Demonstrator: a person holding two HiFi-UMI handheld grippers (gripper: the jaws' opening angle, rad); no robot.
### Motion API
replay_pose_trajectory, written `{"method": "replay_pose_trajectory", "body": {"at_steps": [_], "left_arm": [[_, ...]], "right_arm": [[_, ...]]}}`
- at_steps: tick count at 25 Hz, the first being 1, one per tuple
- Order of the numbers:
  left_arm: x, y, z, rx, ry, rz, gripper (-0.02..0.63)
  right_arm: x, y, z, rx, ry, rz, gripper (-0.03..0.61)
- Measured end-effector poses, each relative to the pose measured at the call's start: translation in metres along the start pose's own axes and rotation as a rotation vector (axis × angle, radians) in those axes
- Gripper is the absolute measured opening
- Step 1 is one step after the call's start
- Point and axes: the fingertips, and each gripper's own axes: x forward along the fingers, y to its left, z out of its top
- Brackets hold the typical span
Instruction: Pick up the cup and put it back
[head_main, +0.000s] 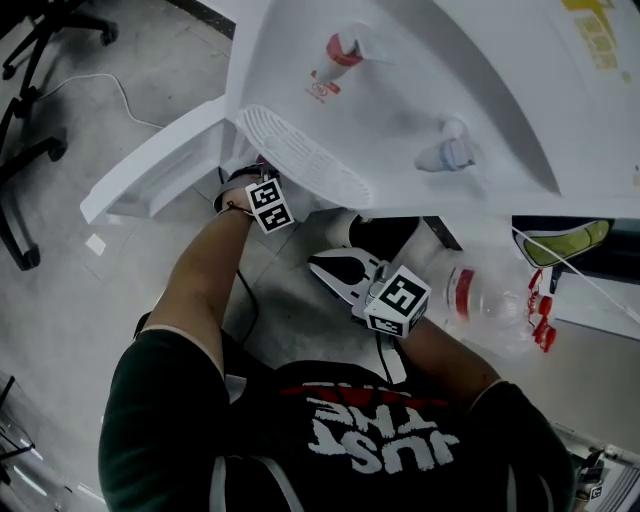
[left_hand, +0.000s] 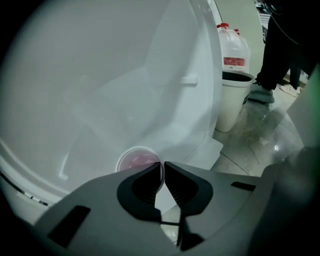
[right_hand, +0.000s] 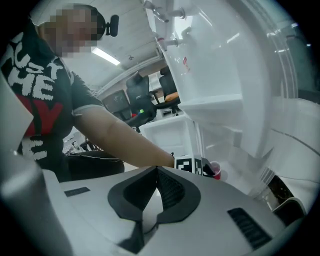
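Note:
A red cup with a white rim (left_hand: 134, 161) sits inside the white cabinet of the water dispenser (left_hand: 125, 75), seen from above its mouth. My left gripper (left_hand: 163, 164) is shut on the cup's right rim, with the thin wall pinched between the pads. In the head view only its marker cube (head_main: 270, 205) shows, under the drip tray (head_main: 300, 155). The right gripper view shows the same cup (right_hand: 216, 171) beside that cube (right_hand: 192, 165). My right gripper (right_hand: 157, 169) is shut with nothing in it, and hovers (head_main: 320, 262) low in front of the dispenser.
The cabinet door (head_main: 150, 165) stands open to the left. A big water bottle (head_main: 490, 300) lies at the right, and another one (left_hand: 234, 47) stands behind a white bin (left_hand: 232, 100). Red (head_main: 335, 60) and blue (head_main: 450, 150) taps stick out above. Office chairs (head_main: 30, 100) stand at the far left.

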Motion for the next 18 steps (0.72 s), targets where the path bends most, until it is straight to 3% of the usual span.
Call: {"method": "replay_pose_trajectory", "body": {"at_steps": [7,9,18], "left_arm": [[0.007,-0.003,0.005,0.024,-0.004,0.026,0.028],[0.004,0.003,0.007,0.028,-0.017,0.042,0.053],[-0.008,0.017,0.007,-0.063,-0.066,0.081,0.132]], "right_arm": [[-0.008,-0.006,-0.006,0.026,-0.015,-0.020,0.034],[-0.007,-0.006,-0.007,0.026,-0.016,-0.019,0.034],[-0.005,-0.004,-0.003,0.010,-0.027,-0.013,0.034]]}}
